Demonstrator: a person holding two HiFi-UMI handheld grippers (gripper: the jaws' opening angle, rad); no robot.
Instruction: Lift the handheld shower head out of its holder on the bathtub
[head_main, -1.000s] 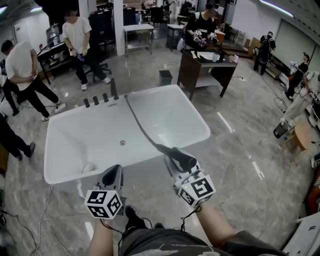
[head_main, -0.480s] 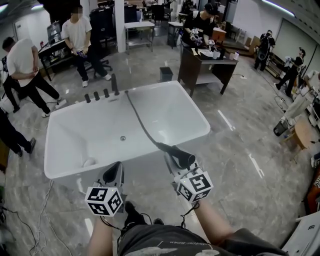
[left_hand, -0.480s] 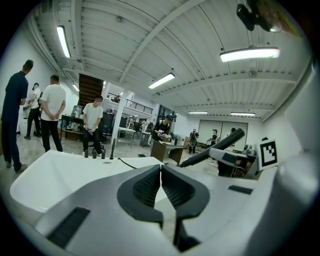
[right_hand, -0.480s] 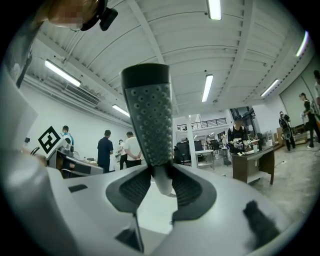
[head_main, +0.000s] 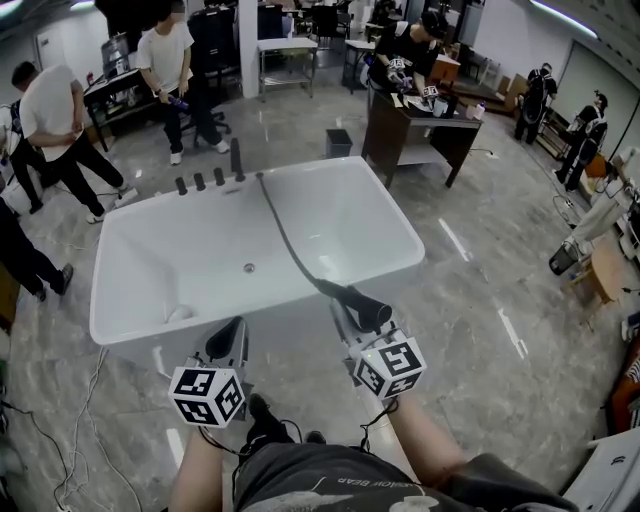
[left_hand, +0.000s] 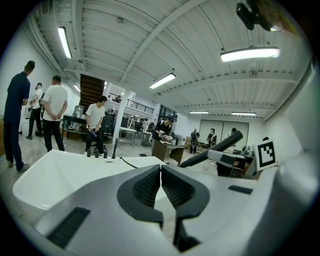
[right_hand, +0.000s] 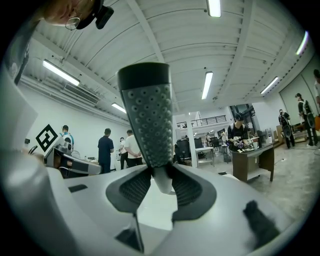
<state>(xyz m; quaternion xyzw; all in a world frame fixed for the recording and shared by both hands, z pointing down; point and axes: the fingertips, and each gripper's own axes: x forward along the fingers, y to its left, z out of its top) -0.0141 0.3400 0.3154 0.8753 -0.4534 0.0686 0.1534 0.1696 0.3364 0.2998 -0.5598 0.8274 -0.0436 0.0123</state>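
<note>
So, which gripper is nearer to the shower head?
Right. The right gripper grips the shower head by its neck; the left gripper, shut and empty, is apart from it, to its left.

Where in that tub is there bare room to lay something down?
The bathtub floor is bare left of the hose, around the drain, and right of the hose. Crowded: the far rim with taps, and the near rim by the left gripper and the right gripper holding the shower head.
</note>
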